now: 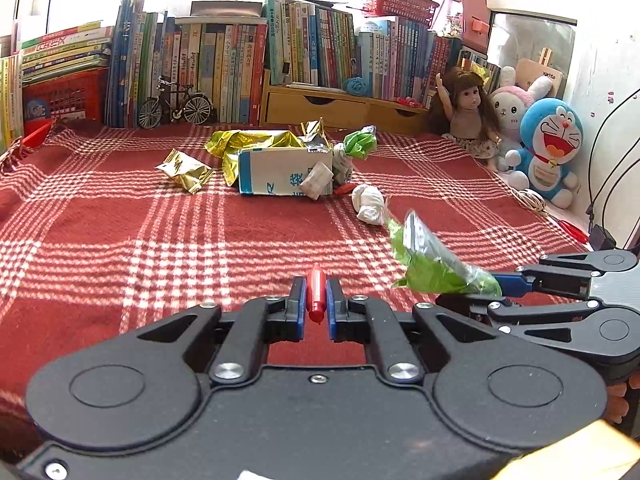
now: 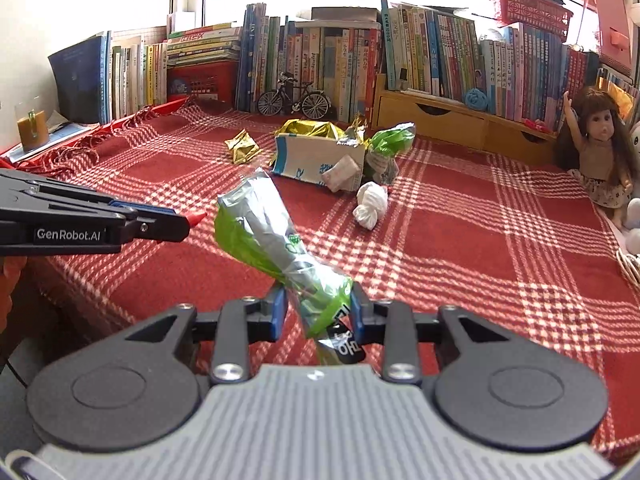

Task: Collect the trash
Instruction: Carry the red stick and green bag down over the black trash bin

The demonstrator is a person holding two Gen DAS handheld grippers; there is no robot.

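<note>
Both claws are carrying trash above the red checked cloth [image 1: 200, 248]. Left claw [image 1: 316, 300] is pinching a small red piece [image 1: 316, 292] with its jaws nearly together; right claw [image 2: 316, 312] is clamping the lower end of a green wrapper [image 2: 272, 240], jaws partly open around it. Risk — the wrapper is standing tall and loose, so it is likely slipping or swinging if tilted; the red piece is offering little to hold. Remaining trash — a white box [image 1: 284, 172], a gold wrapper [image 1: 186, 170] and a paper wad [image 1: 369, 204] — is lying farther back, near the books [image 1: 224, 64].
</note>
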